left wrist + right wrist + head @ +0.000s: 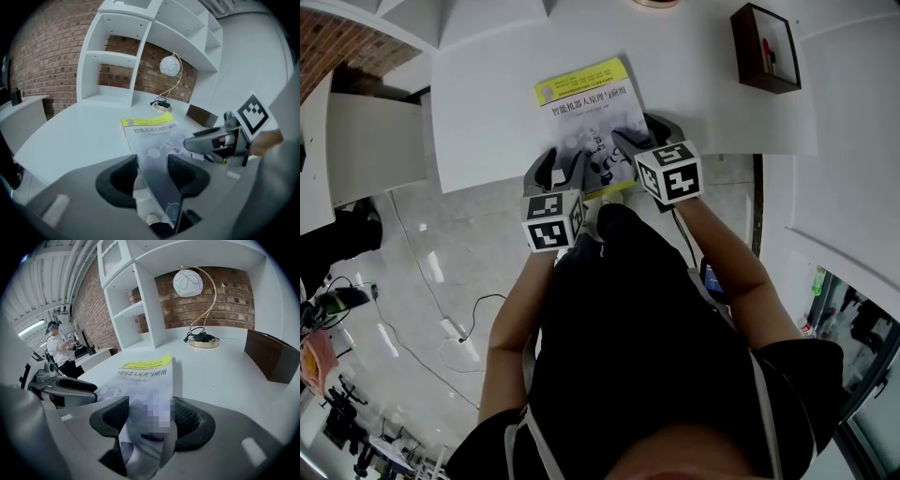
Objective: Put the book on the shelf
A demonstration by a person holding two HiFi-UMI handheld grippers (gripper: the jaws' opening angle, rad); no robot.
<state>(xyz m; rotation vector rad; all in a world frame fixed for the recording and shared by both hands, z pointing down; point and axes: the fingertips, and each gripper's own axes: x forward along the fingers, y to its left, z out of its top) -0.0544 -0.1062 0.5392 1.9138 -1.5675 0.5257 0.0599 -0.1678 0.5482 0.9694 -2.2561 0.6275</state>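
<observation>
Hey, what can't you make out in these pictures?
Book, near edge: head view, covered by left gripper and right gripper.
Its lower half: right gripper view, mosaic patch.
Right grip: right gripper view, unclear whether fingers press the book.
Shelf top: left gripper view, cut off by frame edge.

I read bright, even light; soft glare on floor [422, 230]; gripper views bulge, corners black; book [154, 140] near-end blurry.
</observation>
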